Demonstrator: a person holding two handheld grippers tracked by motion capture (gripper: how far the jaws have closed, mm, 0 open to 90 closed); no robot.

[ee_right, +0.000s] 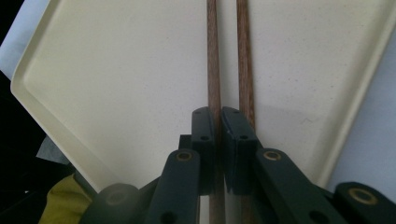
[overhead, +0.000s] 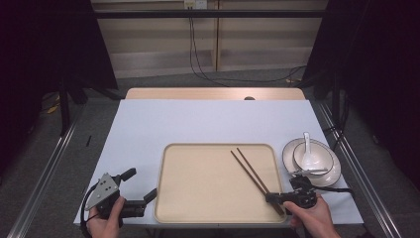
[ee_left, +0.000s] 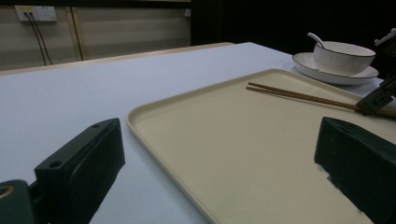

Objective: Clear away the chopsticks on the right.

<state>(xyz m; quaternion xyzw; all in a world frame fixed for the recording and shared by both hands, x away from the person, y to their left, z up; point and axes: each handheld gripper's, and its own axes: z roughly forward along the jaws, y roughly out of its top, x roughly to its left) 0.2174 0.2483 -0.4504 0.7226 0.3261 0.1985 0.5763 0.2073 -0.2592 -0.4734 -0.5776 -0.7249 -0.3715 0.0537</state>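
Left hand (overhead: pixel 101 223) comes in at the bottom-left corner of the high view, wrist cut off by the frame edge. It holds the left gripper (overhead: pixel 138 184) low over the white table (overhead: pixel 208 119), just off the tray's left rim, grey plate on top, pointing right and a bit forward. Jaws spread wide, nothing between them. In the left gripper view one jaw sits over the bare table, the other over the tray floor; both jaw tips are cut off by the frame.

Beige tray (overhead: pixel 178 198) sits at the near-centre of the table. Two brown chopsticks (overhead: pixel 247 168) lie on its right half, side by side, slanting from mid-tray toward the near-right corner. Their near ends are hidden under the right gripper.

Right gripper (overhead: pixel 270 198) is at the tray's near-right corner, pointing left. In the right gripper view its jaws are nearly closed on the left chopstick (ee_right: pixel 213 56); the second stick (ee_right: pixel 243 56) runs just outside the right jaw, touching or almost, can't tell which. Right hand (overhead: pixel 309 215) grips it from the bottom edge, forearm cut off.

Far right, off the tray: white plate (overhead: pixel 336 174) with a white bowl (overhead: pixel 319 153) on it, white spoon (overhead: pixel 307 141) in the bowl. Plate's near edge is partly hidden by the right gripper body.
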